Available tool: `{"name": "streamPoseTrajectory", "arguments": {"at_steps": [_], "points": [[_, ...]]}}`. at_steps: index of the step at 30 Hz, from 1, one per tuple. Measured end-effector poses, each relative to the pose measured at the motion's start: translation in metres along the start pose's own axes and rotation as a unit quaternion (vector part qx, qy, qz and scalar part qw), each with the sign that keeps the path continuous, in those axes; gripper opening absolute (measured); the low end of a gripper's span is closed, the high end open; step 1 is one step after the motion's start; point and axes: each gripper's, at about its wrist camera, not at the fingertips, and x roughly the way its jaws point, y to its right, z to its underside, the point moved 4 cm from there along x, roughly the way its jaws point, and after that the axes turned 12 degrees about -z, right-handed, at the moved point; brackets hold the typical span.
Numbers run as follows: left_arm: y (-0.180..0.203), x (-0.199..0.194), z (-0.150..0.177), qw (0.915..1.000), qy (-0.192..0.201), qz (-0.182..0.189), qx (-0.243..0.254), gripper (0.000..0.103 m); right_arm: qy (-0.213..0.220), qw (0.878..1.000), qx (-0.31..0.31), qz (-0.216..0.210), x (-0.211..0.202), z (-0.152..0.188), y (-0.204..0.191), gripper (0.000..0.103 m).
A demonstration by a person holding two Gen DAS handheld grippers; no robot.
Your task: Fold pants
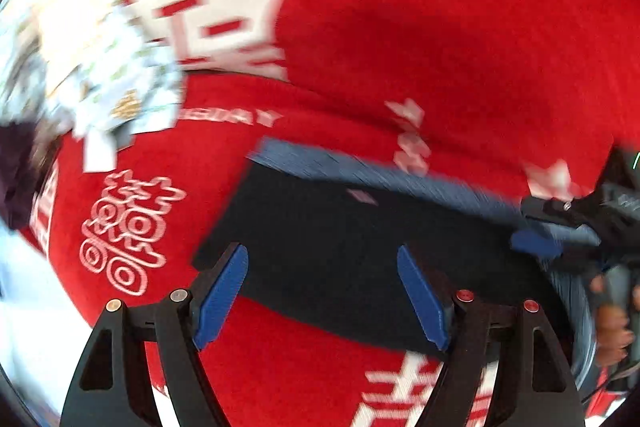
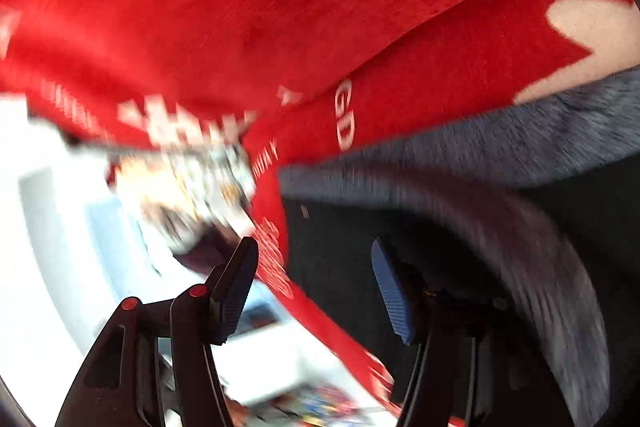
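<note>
Two claws stood released — your left claw and right claw gripped nothing. The dark folded pants, fuzzy blue-grey lining showing, lay flat — a rectangle on the plush red blanket.

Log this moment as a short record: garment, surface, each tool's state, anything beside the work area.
garment: dark pants, folded into a flat rectangle, grey-blue lining showing along the far edge
surface: red cloth with white characters
left tool: open, above the pants' near edge, nothing between the pads
right tool: open, over the pants' edge, gripping nothing
beside: blurred patterned bundle at the cloth's left
image quality: heavy motion blur in both views
</note>
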Motion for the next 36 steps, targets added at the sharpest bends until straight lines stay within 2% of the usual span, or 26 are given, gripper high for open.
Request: {"name": "streamPoseTrajectory", "arguments": {"at_steps": [2,5,6,8,11,12,14,16,17,19,21,23,26,28,29,30,33,36], "points": [[0.03,-0.002,0.013,0.9988,-0.016,0.026,0.039,0.078,0.001,0.998,-0.041,0.038,-0.031,0.025,-0.005,0.063],[0.089,-0.007,0.041,0.9887,-0.052,0.1,0.099,0.078,0.036,0.994,-0.064,0.085,-0.092,0.071,0.002,0.064],[0.117,-0.011,0.053,0.9804,-0.069,0.136,0.125,0.078,0.054,0.992,-0.058,0.098,-0.115,0.086,0.008,0.064],[0.157,-0.017,0.072,0.9655,-0.092,0.182,0.161,0.078,0.094,0.987,-0.029,0.125,-0.165,0.121,0.029,0.064],[0.221,-0.032,0.103,0.9357,-0.117,0.252,0.218,0.078,0.156,0.977,0.046,0.139,-0.231,0.184,0.069,0.064],[0.245,-0.04,0.114,0.9227,-0.126,0.277,0.237,0.078,0.167,0.973,0.066,0.144,-0.249,0.205,0.082,0.064],[0.276,-0.051,0.129,0.9087,-0.136,0.296,0.261,0.078,0.196,0.961,0.12,0.157,-0.276,0.25,0.111,0.064],[0.301,-0.059,0.144,0.8939,-0.144,0.31,0.29,0.078,0.228,0.947,0.176,0.14,-0.288,0.297,0.136,0.064],[0.31,-0.062,0.15,0.8893,-0.143,0.312,0.303,0.078,0.243,0.94,0.202,0.128,-0.289,0.319,0.149,0.064],[0.323,-0.066,0.154,0.884,-0.139,0.314,0.317,0.078,0.263,0.931,0.226,0.112,-0.289,0.345,0.167,0.064],[0.332,-0.065,0.156,0.8805,-0.136,0.314,0.328,0.078,0.285,0.927,0.233,0.076,-0.284,0.36,0.183,0.064],[0.337,-0.062,0.158,0.8804,-0.14,0.309,0.331,0.078,0.294,0.924,0.239,0.053,-0.27,0.365,0.192,0.064],[0.332,-0.061,0.166,0.8792,-0.136,0.315,0.331,0.078,0.305,0.919,0.247,0.043,-0.251,0.378,0.202,0.063],[0.331,-0.059,0.171,0.8776,-0.132,0.312,0.339,0.078,0.314,0.915,0.254,0.022,-0.236,0.381,0.2,0.048],[0.331,-0.06,0.173,0.8771,-0.131,0.312,0.341,0.078,0.315,0.915,0.251,0.021,-0.234,0.38,0.199,0.028],[0.332,-0.062,0.173,0.8759,-0.13,0.317,0.34,0.078,0.317,0.916,0.245,0.018,-0.236,0.378,0.196,0.015],[0.327,-0.076,0.164,0.8735,-0.118,0.339,0.329,0.078,0.331,0.924,0.188,0.027,-0.262,0.357,0.16,0.013],[0.337,-0.095,0.144,0.88,-0.1,0.347,0.309,0.078,0.34,0.93,0.133,0.034,-0.3,0.324,0.128,0.013]]}}
